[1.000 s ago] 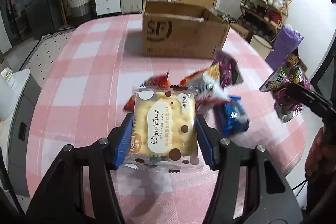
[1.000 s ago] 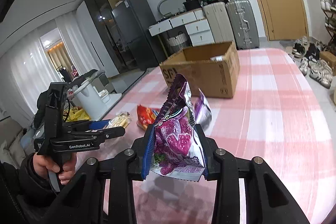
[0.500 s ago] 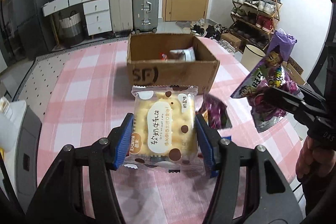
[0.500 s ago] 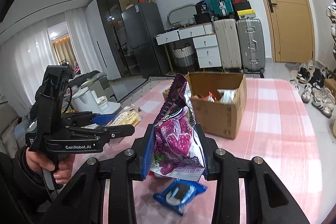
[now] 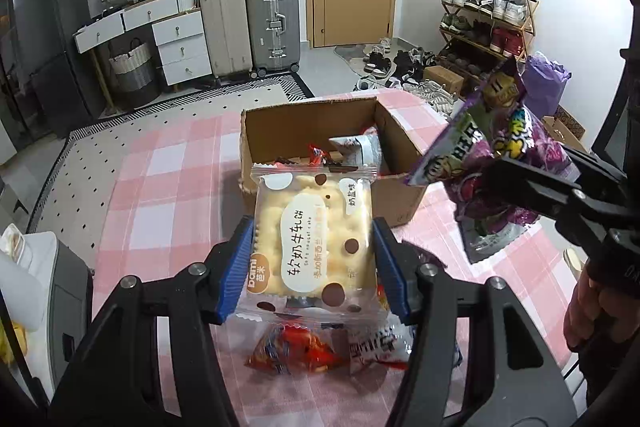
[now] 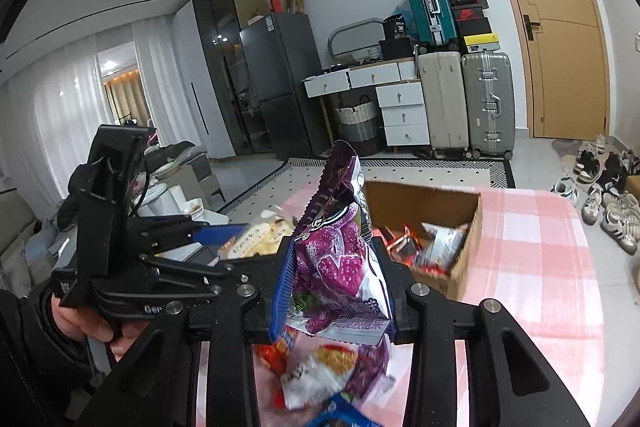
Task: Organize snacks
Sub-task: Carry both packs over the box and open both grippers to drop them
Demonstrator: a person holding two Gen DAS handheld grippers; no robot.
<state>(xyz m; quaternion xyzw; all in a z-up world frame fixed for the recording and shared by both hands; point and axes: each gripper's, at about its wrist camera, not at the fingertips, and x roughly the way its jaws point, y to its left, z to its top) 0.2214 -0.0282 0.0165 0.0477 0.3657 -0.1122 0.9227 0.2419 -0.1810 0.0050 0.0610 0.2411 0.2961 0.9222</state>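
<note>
2 snack packets are off the pink-and-white checked tablecloth (image 5: 160, 163) at once, each pinched in its own tongs. In the left wrist view, the left gripper (image 5: 314, 247) has its blue ribbed pads (image 5: 236, 267) closed narrowly against both side edges of a clear square packet of pale yellow biscuits with brown dots (image 5: 314, 239), which stands flat-faced toward the camera. Beyond it, at 12 o'clock, sits the open brown cardboard box (image 5: 400, 203), its flaps up, with a red wrapper and a silver-grey pouch (image 5: 356, 147) lying inside. At 3 o'clock in that view the other gripper comes in from the side with its purple bag, held above the box's near right corner. In the right wrist view, the right gripper (image 6: 334, 275) has its jaws nearly together on a crinkled purple foil bag printed with gummy fruit (image 6: 340, 255), the bag's serrated top pointing up toward 12 o'clock. The box (image 6: 464, 251) lies at 1 o'clock there, just past the bag. At 9 o'clock a hand (image 6: 88, 323) grips the left tool's black handle. Below both grippers, at 6 o'clock, loose snacks remain on the cloth: a red-orange packet (image 5: 296, 347), a white-and-red one (image 5: 380, 347) just beside it, and a blue one (image 6: 344, 413).
</note>
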